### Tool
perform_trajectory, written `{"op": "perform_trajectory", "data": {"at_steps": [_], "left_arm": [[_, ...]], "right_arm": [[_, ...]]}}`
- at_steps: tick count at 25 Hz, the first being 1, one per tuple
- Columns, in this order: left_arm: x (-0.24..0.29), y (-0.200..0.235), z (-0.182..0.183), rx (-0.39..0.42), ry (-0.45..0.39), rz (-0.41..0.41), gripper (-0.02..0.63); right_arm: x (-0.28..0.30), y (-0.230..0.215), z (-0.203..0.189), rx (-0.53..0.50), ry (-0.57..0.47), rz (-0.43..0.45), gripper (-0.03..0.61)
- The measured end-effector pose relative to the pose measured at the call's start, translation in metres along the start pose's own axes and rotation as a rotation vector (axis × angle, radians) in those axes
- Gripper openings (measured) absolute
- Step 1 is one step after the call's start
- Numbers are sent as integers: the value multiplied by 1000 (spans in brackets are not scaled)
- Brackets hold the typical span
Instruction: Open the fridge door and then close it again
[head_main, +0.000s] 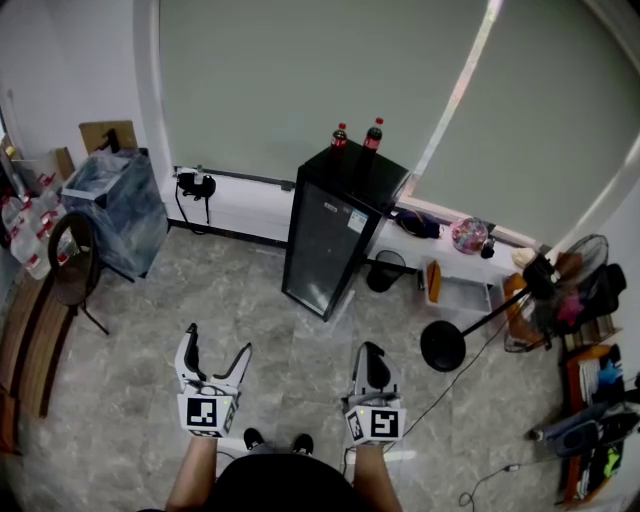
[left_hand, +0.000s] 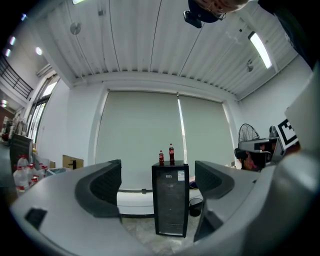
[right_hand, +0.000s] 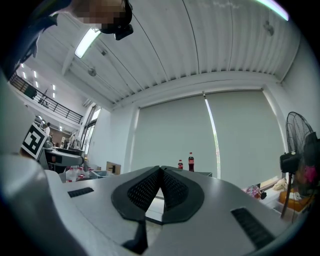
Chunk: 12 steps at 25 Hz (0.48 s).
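While its door's shut, black fridge (head_main: 330, 230) sits at the far edge of the floor (head_main: 250, 300), two cola bottles (head_main: 372, 136) on top, left gripper (head_main: 217, 343) fingers spread wide, empty, right gripper (head_main: 371, 350) pinched together, empty

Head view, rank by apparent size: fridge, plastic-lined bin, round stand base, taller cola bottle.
1. fridge
2. plastic-lined bin
3. round stand base
4. taller cola bottle
The base lies nearer the camera than the bottle, so this ranks apparent size only.

The fridge (head_main: 322, 250) looks glossy black, the floor tiles (head_main: 150, 340) smooth, marbled stone.
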<state>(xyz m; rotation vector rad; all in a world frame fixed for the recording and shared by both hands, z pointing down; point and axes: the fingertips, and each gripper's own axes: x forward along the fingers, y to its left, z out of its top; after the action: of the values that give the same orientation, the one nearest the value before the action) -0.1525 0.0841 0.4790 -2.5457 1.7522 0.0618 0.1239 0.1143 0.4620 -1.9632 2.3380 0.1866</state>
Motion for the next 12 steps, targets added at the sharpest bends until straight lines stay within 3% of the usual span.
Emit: {"op": "perform_trajectory", "data": {"at_steps": [5, 8, 12], "left_arm": [[-4, 13, 4, -12, 31, 5, 446], [-6, 23, 3, -9, -1, -6, 446], [-10, 37, 0, -16, 56, -19, 446]], "right_arm": [[5, 16, 2, -6, 0, -2, 9], [9, 28, 2, -5, -2, -2, 9], [12, 44, 3, -10, -5, -6, 9]]}}
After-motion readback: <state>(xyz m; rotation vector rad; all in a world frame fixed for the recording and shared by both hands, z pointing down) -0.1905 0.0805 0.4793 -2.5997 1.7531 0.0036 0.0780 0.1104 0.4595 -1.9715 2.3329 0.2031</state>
